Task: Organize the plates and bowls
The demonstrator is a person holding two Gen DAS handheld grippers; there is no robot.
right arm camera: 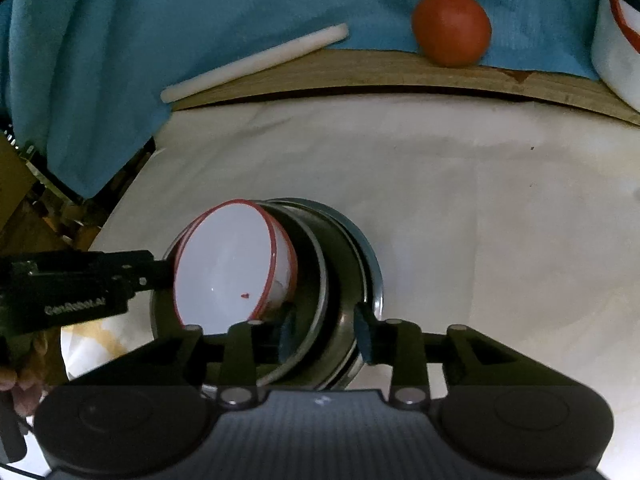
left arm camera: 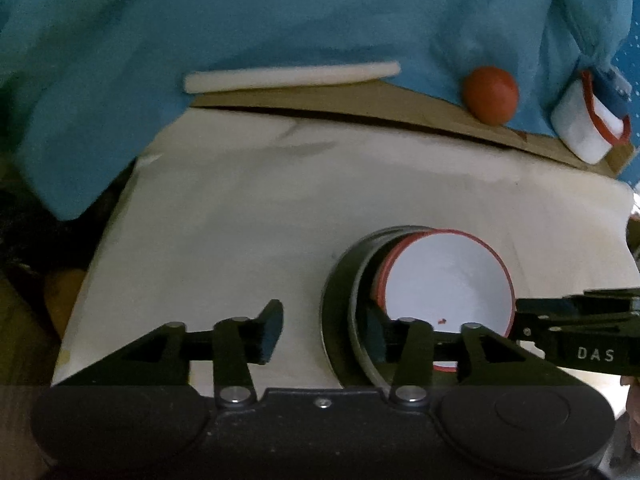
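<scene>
White bowl w/ red rim (left arm camera: 448, 276) sits tilted inside a stack of dark metal plates (left arm camera: 340, 300), on a cream cloth (left arm camera: 240, 220) toward the near side of the table. A second red rim shows just under the first, so prob. two bowls nested; can't confirm. Small red speck on the bowl's inner wall.

Left gripper (left arm camera: 324, 330): jaws apart, no grip. Its right finger reaches over the plate rim into the stack next to the bowl; left finger is outside, over bare cloth. Contact w/ plate rim can't be told.

Right gripper (right arm camera: 326, 330): jaws apart, straddling the near plate rims. Left pad is inside the stack close to the bowl's base, right pad outside the outer rim. Pads don't look pressed on.

Each view shows the other gripper coming in from the side, tip at the bowl's rim.

Further back: wooden board (right arm camera: 360, 72) edge, blue cloth (right arm camera: 200, 8) over it, white stick (right arm camera: 256, 62) lying across, red-orange ball (right arm camera: 452, 28), white red-trimmed container (left arm camera: 584, 124) at far right.
</scene>
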